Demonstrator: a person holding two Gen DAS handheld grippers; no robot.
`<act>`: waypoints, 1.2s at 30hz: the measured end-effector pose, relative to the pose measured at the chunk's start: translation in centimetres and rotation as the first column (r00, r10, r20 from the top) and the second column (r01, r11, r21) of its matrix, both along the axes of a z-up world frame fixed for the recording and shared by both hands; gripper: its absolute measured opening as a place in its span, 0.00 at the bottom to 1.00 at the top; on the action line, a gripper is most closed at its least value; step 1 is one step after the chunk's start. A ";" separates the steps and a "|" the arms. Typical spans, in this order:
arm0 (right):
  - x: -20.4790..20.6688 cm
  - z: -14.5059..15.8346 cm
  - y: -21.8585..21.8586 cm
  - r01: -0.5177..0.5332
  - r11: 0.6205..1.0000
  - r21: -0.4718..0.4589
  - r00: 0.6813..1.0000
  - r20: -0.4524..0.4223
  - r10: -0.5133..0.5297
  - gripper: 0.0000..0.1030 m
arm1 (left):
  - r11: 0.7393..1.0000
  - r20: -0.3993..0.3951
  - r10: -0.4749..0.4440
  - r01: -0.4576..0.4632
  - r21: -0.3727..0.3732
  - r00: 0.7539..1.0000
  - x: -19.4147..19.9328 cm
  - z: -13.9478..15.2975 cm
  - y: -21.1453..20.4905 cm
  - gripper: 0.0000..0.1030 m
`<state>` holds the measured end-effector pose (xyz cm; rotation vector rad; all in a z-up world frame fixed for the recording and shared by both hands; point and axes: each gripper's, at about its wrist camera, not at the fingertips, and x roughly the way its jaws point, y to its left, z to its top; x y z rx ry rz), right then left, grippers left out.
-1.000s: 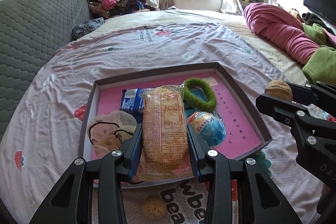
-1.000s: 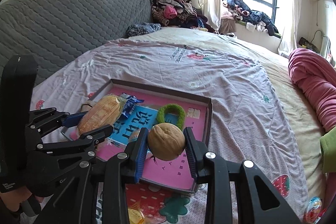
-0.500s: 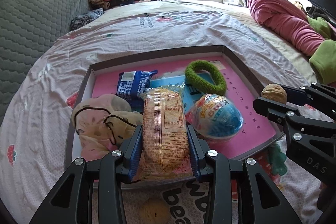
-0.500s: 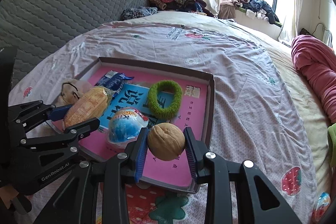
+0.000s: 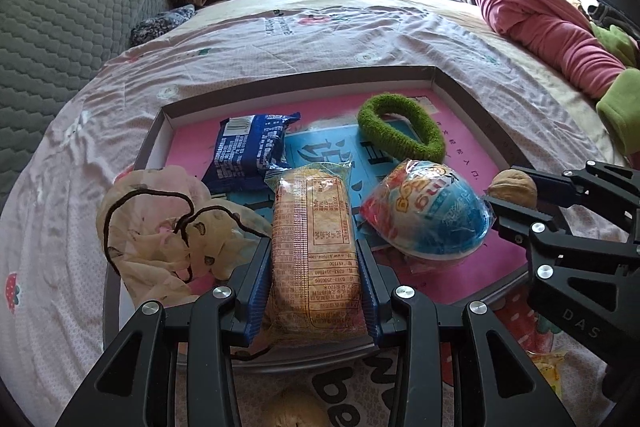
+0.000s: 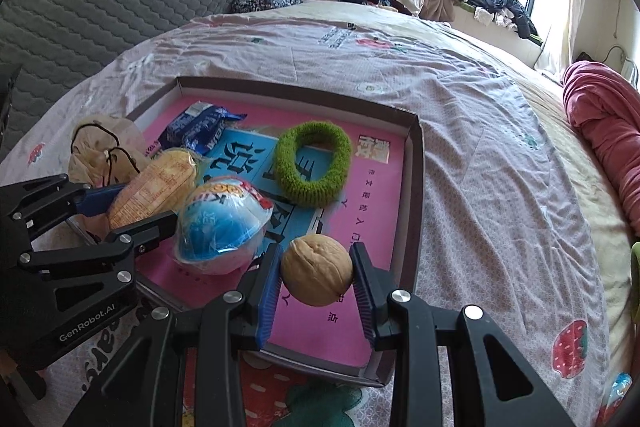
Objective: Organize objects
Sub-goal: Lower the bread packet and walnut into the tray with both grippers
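My left gripper (image 5: 312,259) is shut on an orange cracker packet (image 5: 312,247), held over the near edge of a shallow pink-floored box tray (image 5: 160,131). My right gripper (image 6: 316,275) is shut on a walnut (image 6: 316,275) just above the tray's near right corner (image 6: 416,163). Inside the tray lie a blue snack packet (image 5: 248,151), a green fuzzy ring (image 5: 400,131), a blue-and-white wrapped egg toy (image 5: 432,215) and a cream drawstring pouch (image 5: 168,231). From the left wrist view the walnut (image 5: 514,187) shows between the right gripper's black fingers (image 5: 516,215).
The tray sits on a pink-patterned bedsheet (image 5: 280,35). A second walnut (image 5: 296,409) lies on the sheet below the left gripper. A rolled pink blanket (image 5: 548,31) lies at the right, a grey quilted headboard (image 5: 60,23) at the left, and a small wrapped toy (image 6: 618,387) near the right edge.
Both grippers have come down and closer to the tray, each keeping its hold. The tray and its contents now fill more of both views.
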<state>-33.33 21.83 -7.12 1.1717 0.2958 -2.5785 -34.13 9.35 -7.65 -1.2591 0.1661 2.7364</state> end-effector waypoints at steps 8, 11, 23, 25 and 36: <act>-0.2 -0.8 -0.1 -0.001 1.000 0.014 1.000 0.019 0.001 0.34 | 1.000 0.008 0.003 -0.003 -0.014 1.000 -0.2 -0.3 0.1 0.42; -0.2 -1.0 -0.1 -0.002 1.000 0.014 1.000 0.022 0.002 0.34 | 1.000 0.007 0.004 -0.004 -0.015 1.000 -0.2 -0.3 0.2 0.42; -0.5 -1.6 -0.2 -0.001 1.000 0.020 0.999 0.042 0.000 0.34 | 1.000 0.015 0.011 -0.011 -0.012 1.000 -0.3 -0.5 0.0 0.44; -0.5 -1.6 -0.2 0.001 1.000 0.022 0.999 0.041 -0.002 0.34 | 1.000 0.016 0.013 -0.013 -0.012 1.000 -0.3 -0.6 -0.1 0.47; -0.3 -1.2 -0.3 0.010 0.999 0.042 1.000 0.021 -0.011 0.47 | 1.000 0.016 0.019 -0.019 -0.008 1.000 -0.2 -0.5 -0.3 0.61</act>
